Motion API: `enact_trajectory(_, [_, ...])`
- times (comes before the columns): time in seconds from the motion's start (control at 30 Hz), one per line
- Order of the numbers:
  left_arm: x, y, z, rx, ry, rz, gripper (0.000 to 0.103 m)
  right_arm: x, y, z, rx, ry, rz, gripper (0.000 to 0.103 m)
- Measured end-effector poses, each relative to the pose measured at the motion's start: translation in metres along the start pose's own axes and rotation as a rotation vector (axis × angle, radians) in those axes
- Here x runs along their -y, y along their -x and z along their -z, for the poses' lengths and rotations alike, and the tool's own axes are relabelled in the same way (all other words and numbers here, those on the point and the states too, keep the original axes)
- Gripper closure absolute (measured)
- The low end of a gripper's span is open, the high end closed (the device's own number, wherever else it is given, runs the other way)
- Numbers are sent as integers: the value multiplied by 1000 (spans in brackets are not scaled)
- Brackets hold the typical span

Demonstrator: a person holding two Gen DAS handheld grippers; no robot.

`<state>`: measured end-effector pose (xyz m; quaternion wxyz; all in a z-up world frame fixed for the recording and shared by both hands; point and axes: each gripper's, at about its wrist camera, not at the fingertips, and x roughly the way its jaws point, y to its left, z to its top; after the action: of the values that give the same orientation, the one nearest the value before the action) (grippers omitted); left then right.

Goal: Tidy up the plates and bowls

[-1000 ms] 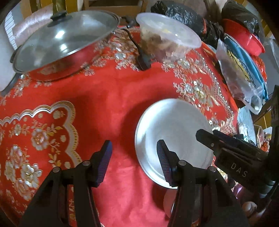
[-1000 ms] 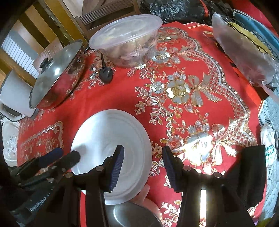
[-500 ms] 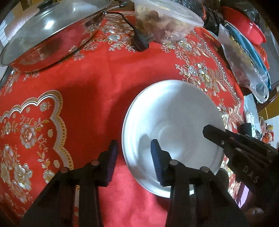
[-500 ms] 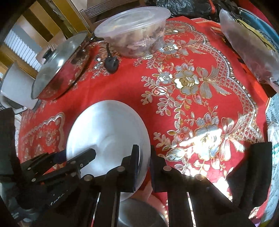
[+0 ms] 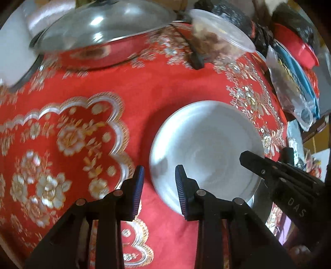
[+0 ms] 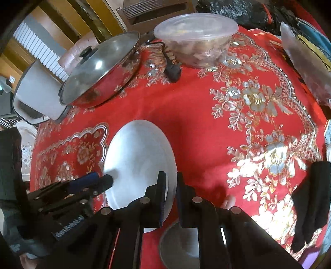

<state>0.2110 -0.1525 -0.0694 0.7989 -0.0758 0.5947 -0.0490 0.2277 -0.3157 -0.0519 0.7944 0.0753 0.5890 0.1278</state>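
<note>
Two views show one round, smooth silvery metal plate (image 5: 206,149) on the red bench cloth (image 5: 161,87), which is embroidered with gold and silver flowers. From the left wrist, the left tool (image 5: 159,180) has its blue ribbed pads apart, straddling the plate's near-left rim without gripping it; half a second ago the plate filled more of this view. Behind stand a shiny steel pan (image 5: 103,47) with a glass lid and a lidded clear plastic tub (image 5: 221,39). From the right wrist, the right tool (image 6: 170,182) is clamped on the plate's (image 6: 140,161) right rim, as half a second ago; a second ago its pads stood wide. A steel bowl (image 6: 178,246) sits below it. A wooden chair (image 6: 153,12) and a pale pot (image 6: 35,93) stand beyond the bench.
</note>
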Motion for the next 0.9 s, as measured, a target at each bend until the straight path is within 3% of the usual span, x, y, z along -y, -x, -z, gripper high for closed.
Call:
enact_trajectory(0.1, [-22, 4, 6, -3, 51, -3, 75, -5, -5, 7, -12, 6, 1, 93])
enact_trajectory(0.2, [-34, -1, 8, -48, 112, 72, 75, -7, -11, 13, -26, -3, -7, 93])
enact_trajectory(0.47, [-17, -18, 9, -81, 95, 69, 74, -4, -20, 19, -48, -23, -12, 93])
enact_trajectory(0.6, [-13, -24, 10, -99, 103, 79, 87, -5, -19, 20, -48, -20, -22, 93])
enact_trajectory(0.9, [-30, 12, 15, -59, 116, 49, 87, -35, -2, 24, -40, 28, -73, 93])
